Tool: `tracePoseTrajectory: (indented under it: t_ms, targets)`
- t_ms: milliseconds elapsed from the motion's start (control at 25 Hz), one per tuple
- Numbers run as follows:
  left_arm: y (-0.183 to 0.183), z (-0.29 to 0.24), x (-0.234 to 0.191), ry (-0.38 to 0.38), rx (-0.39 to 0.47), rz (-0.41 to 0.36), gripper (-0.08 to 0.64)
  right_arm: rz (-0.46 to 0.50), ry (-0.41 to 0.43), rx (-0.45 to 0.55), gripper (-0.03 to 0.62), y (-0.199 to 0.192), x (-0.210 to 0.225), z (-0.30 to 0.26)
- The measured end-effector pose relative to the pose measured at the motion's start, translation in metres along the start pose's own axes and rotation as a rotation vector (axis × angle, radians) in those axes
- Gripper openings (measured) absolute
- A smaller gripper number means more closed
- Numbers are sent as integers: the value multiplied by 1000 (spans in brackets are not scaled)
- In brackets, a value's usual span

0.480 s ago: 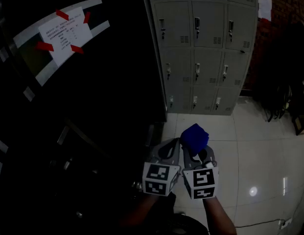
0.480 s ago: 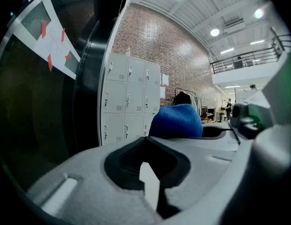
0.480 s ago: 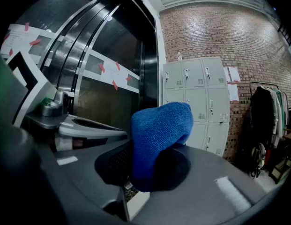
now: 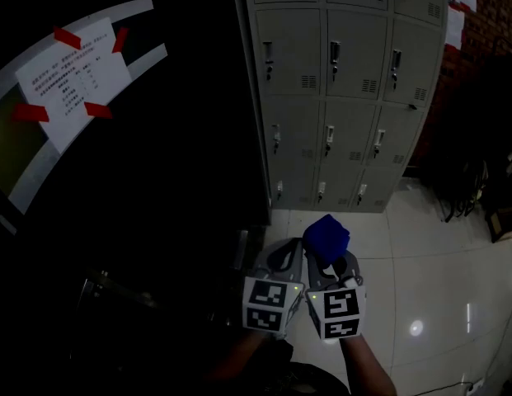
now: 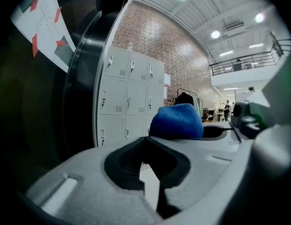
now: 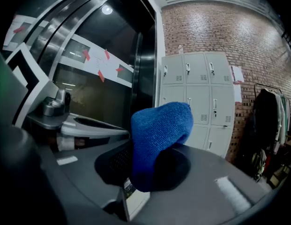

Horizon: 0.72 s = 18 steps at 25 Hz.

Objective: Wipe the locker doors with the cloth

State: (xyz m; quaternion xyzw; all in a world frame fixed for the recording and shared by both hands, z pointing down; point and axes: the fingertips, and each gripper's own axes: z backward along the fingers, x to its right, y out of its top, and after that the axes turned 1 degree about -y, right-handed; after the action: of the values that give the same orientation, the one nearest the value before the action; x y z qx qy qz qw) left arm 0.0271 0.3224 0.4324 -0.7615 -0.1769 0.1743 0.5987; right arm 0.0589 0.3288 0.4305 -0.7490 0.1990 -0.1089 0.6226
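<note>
A bank of grey locker doors (image 4: 338, 81) stands ahead, its doors shut; it also shows in the left gripper view (image 5: 129, 97) and the right gripper view (image 6: 197, 102). My right gripper (image 4: 331, 264) is shut on a bunched blue cloth (image 4: 326, 238), which sticks up out of its jaws (image 6: 157, 135). My left gripper (image 4: 282, 258) is held close beside it on the left, shut with nothing in it (image 5: 147, 158). The cloth (image 5: 175, 121) shows just to its right. Both grippers hang above the floor, well short of the lockers.
A dark curved panel with a paper sheet (image 4: 70, 73) taped on in red fills the left. Glossy pale floor tiles (image 4: 437, 304) lie below. Dark garments hang on a rack (image 4: 478, 163) right of the lockers, against a brick wall (image 6: 220, 32).
The head view has shifted: the lockers look slightly bigger and the taped paper sits further left. Both grippers stay side by side, the cloth still clamped in the right one.
</note>
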Motion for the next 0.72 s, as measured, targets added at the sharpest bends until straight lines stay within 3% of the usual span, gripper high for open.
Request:
tracePoseTrajectory:
  t_ms: [320,720]
  targets:
    - [31,-58,-82,-27,18,2,5,15,-27,-12,71,29,4,-99]
    - [47,-103,-134,-19,19,-15,5,5,-21,-3,71,43,10,-167]
